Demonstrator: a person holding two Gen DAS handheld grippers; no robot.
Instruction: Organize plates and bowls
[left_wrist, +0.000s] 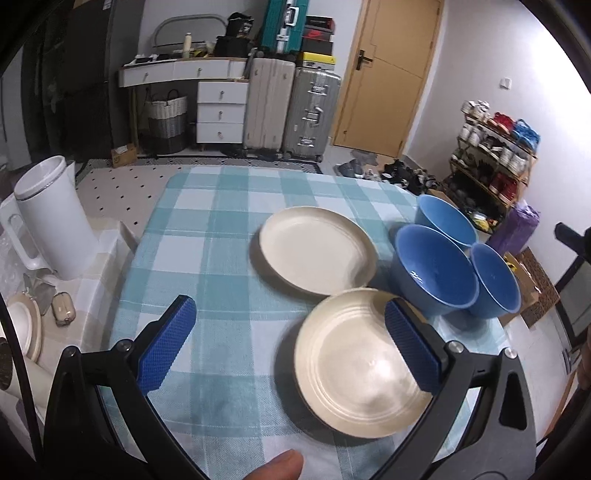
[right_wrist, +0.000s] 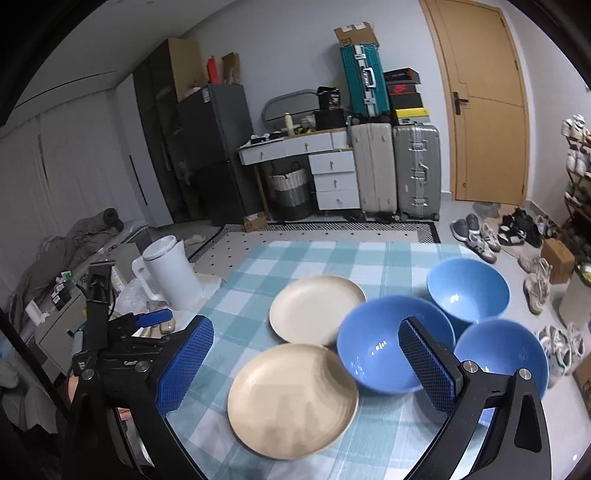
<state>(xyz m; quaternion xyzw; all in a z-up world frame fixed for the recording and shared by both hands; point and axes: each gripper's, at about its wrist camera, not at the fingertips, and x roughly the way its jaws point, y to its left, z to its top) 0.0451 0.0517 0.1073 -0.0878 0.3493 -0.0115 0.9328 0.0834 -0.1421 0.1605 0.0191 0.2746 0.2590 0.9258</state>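
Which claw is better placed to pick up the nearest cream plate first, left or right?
Probably the left. The left claw is open, and the near cream plate lies right by its fingers. The right claw, open too, frames the blue bowl.

The room has pale grey walls (right_wrist: 295, 48) and a wooden door (right_wrist: 487, 110) with a dark handle. Against the far wall stand a white dressing desk (right_wrist: 303, 147) with drawers, a beige suitcase (right_wrist: 373, 166) and a silver suitcase (right_wrist: 417, 170), with a teal suitcase (right_wrist: 364, 79) on top. A dark refrigerator (right_wrist: 212, 147) stands to the left. Shoes (right_wrist: 495, 229) lie on the tiled floor (right_wrist: 332, 236); a shoe rack (left_wrist: 491, 162) is at the right wall.
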